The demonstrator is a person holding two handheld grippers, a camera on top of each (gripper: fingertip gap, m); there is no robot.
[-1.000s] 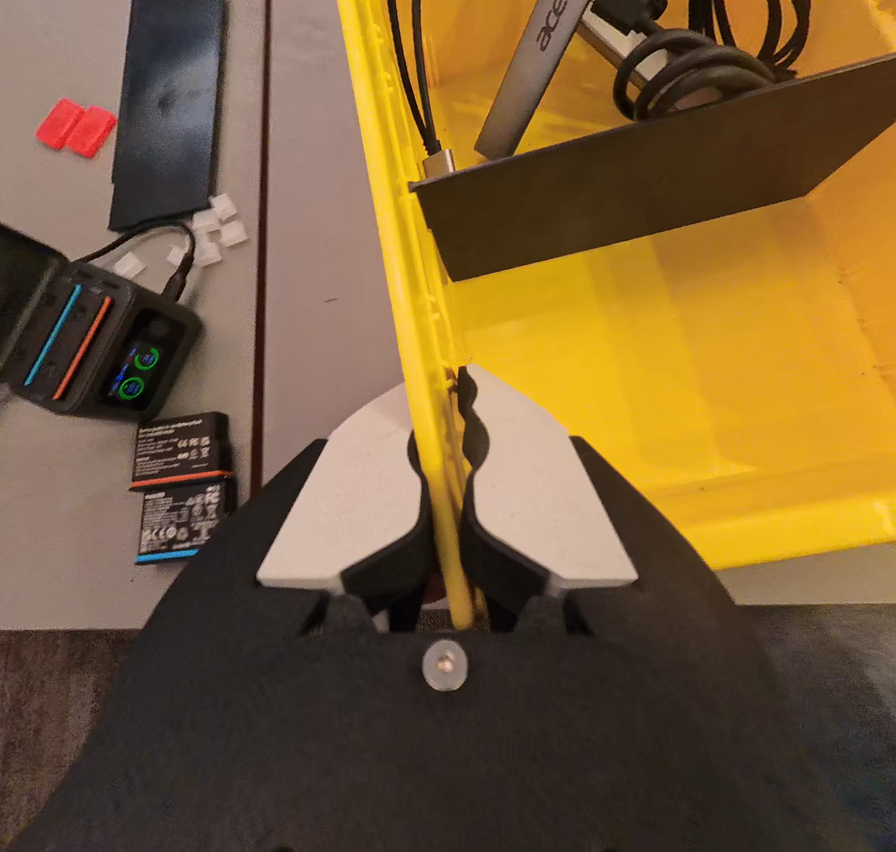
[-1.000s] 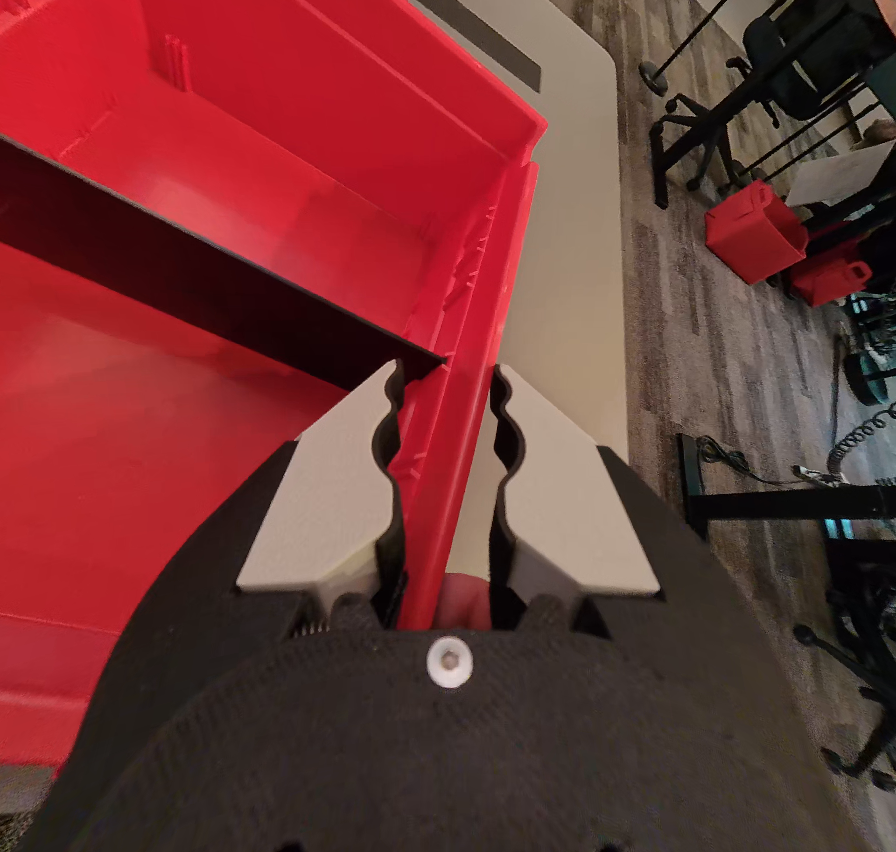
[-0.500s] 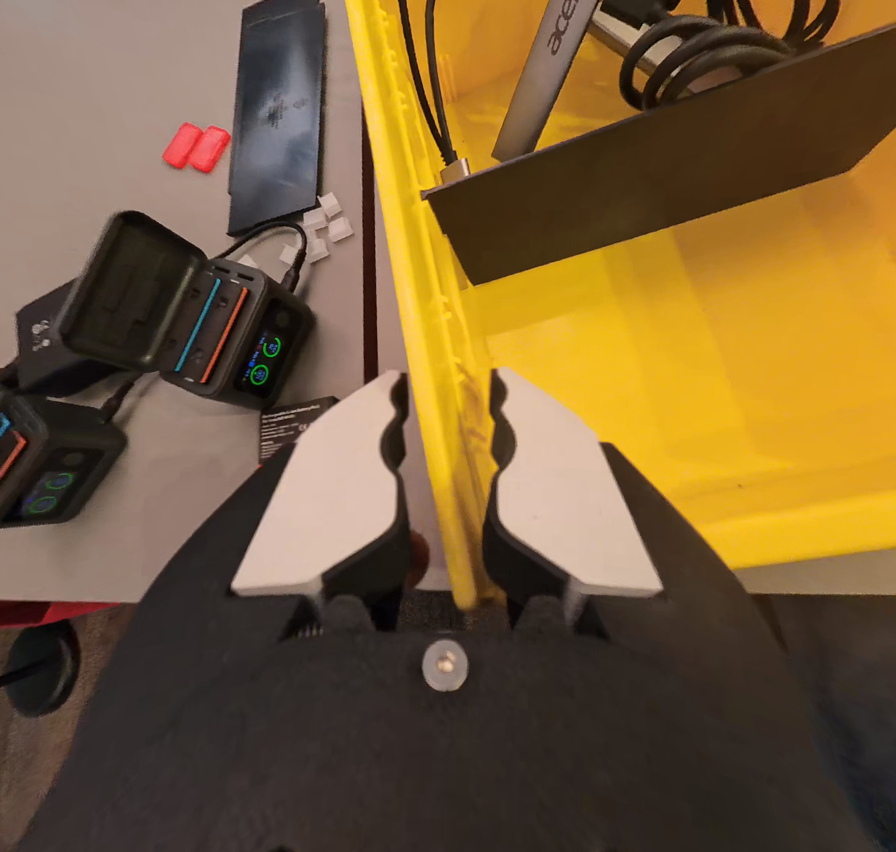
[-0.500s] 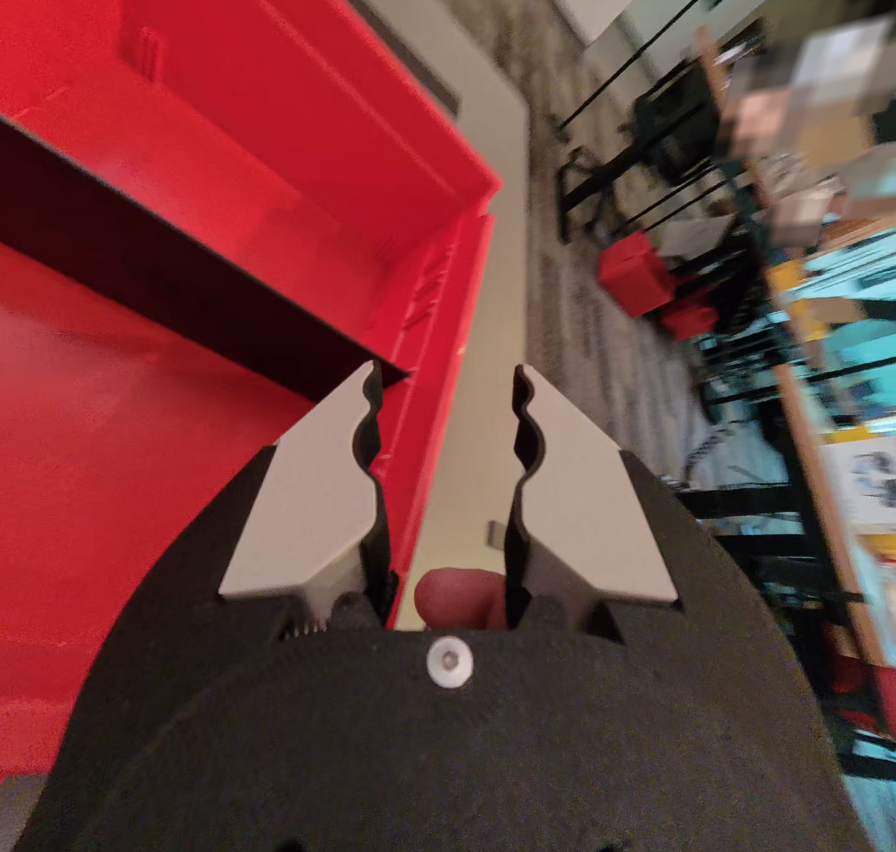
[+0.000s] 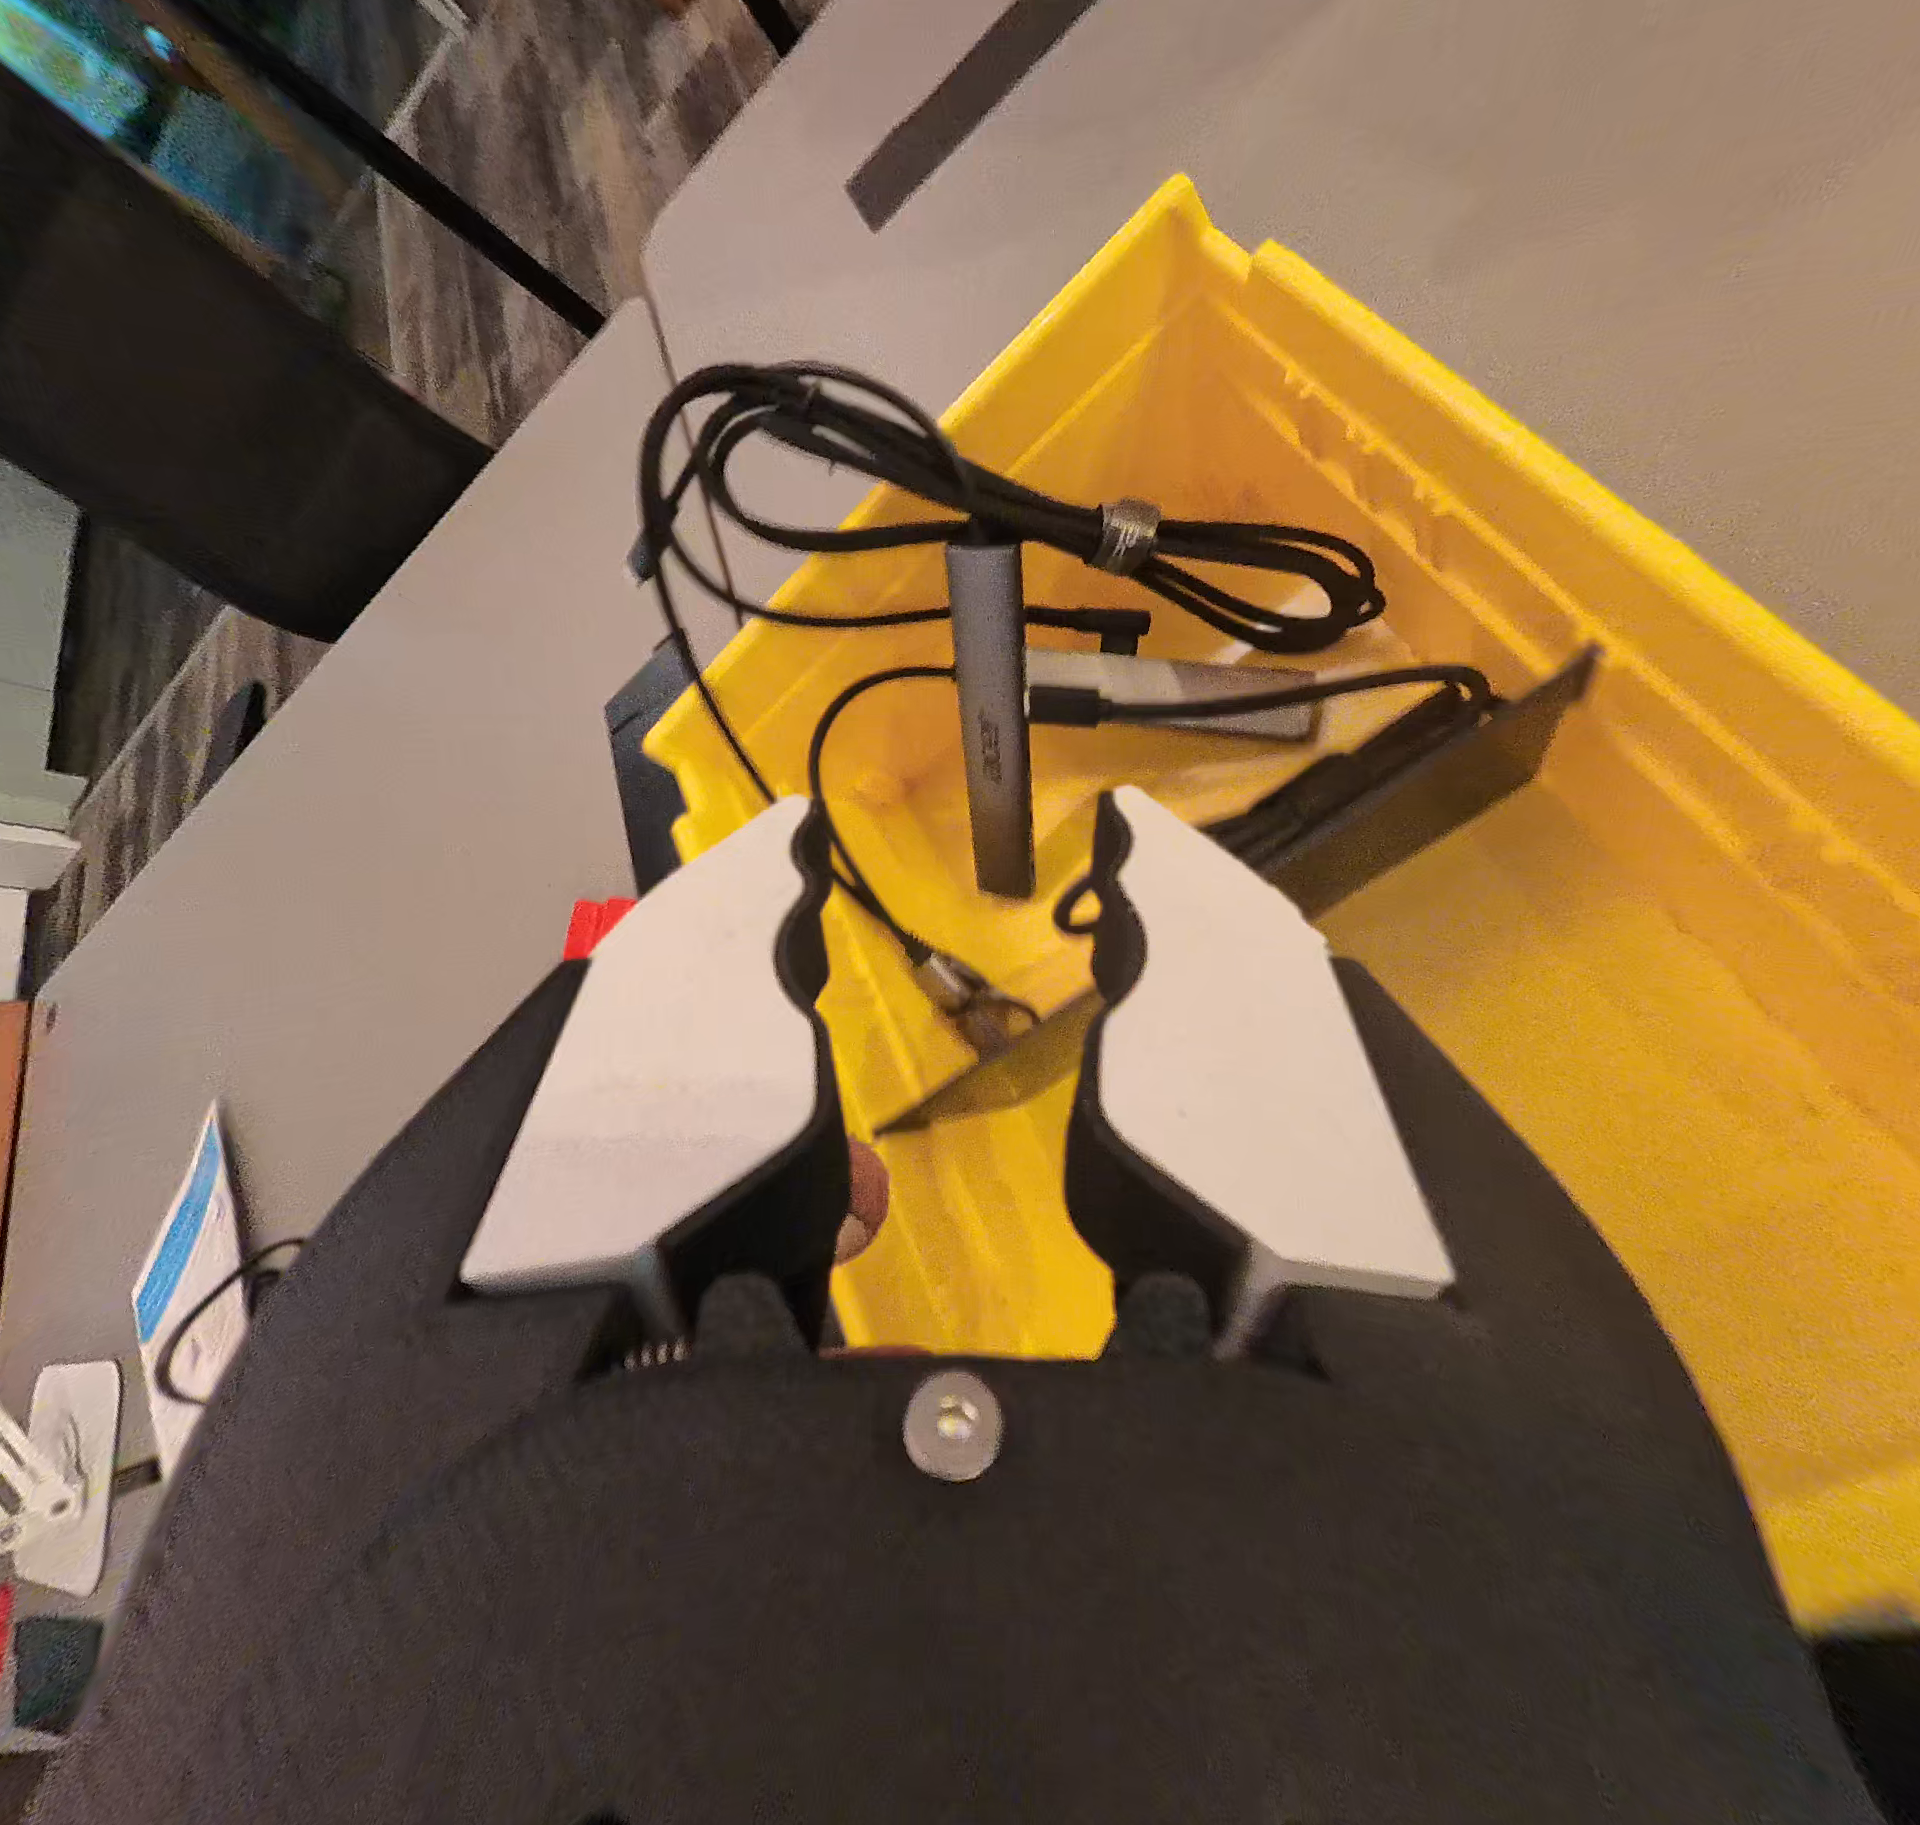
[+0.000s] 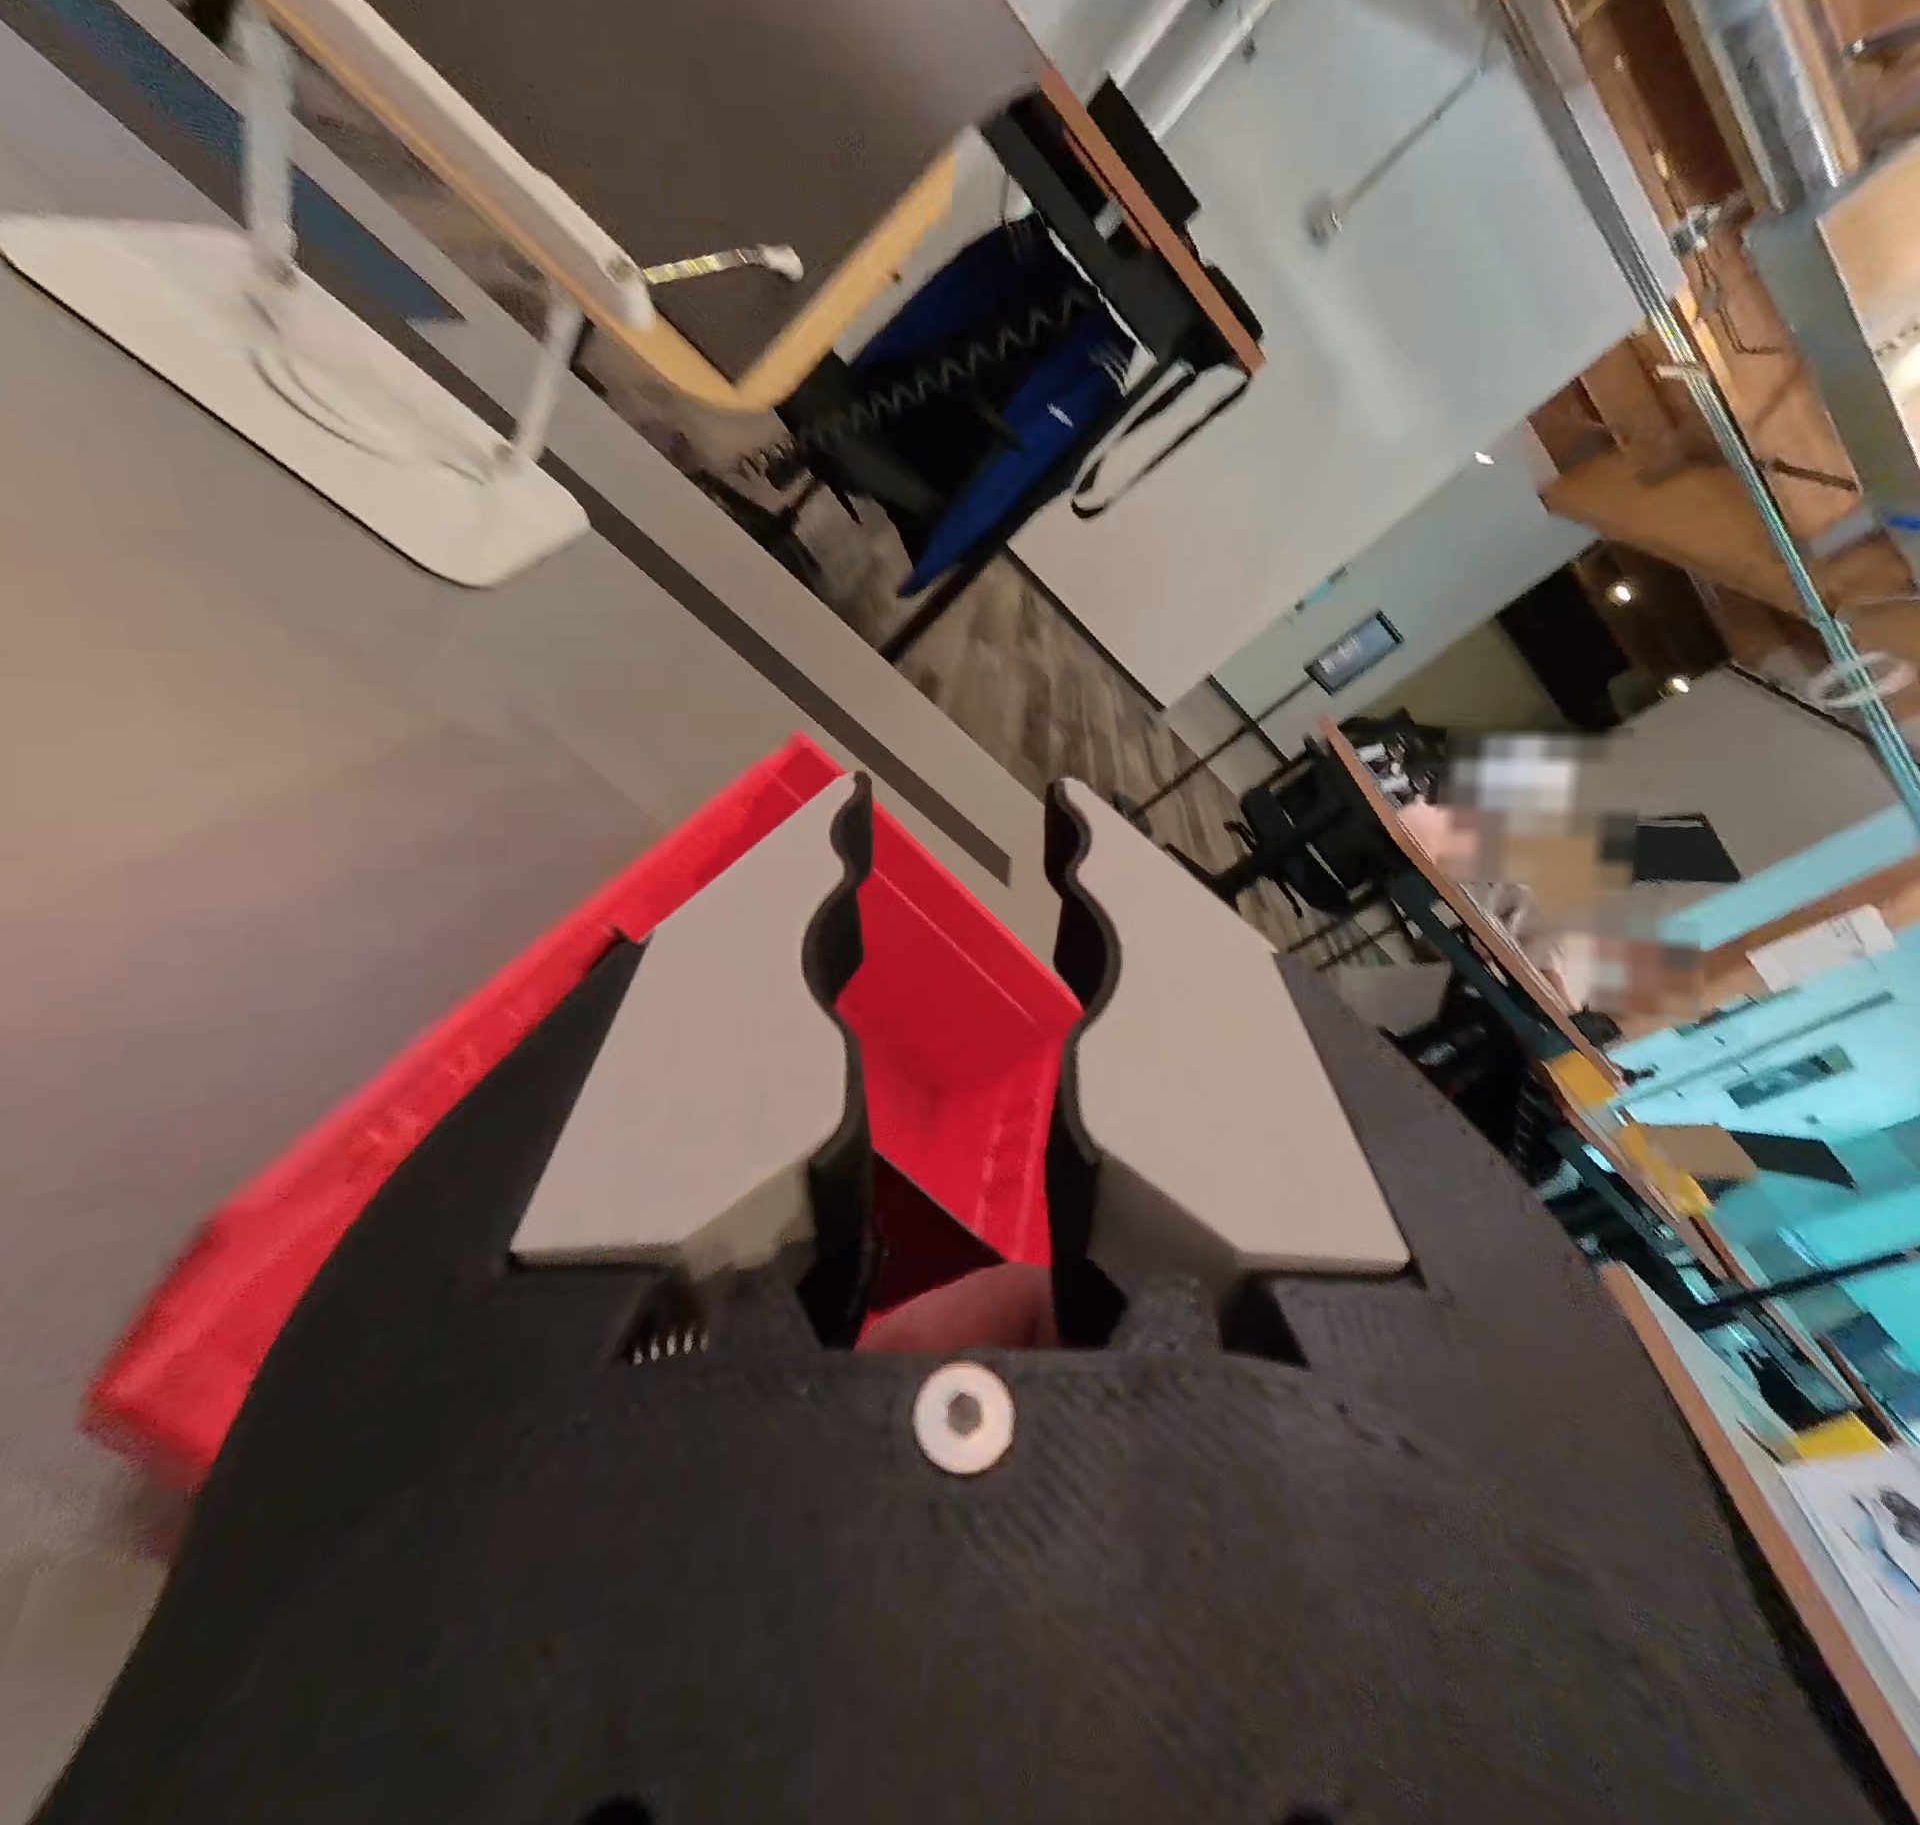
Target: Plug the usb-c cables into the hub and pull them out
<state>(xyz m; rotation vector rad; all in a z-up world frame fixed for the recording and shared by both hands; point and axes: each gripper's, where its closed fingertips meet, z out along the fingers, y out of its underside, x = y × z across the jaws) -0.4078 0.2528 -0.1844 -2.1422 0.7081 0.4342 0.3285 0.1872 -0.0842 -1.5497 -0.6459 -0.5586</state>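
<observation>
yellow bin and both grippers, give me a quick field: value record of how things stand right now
left gripper: open, over the yellow bin, holding nothing
right gripper: open, empty, above the red bin
hub: grey stick propped on end in the yellow bin
cables: black, bundled, partly draped over the bin's rim
divider: dark panel across the yellow bin

The yellow bin (image 5: 1558, 840) is open from above. Its far compartment is obstructed by the upright grey hub (image 5: 992, 726), looped black cables (image 5: 1226, 549) and the black divider (image 5: 1455, 778); the near compartment is unobstructed.
</observation>
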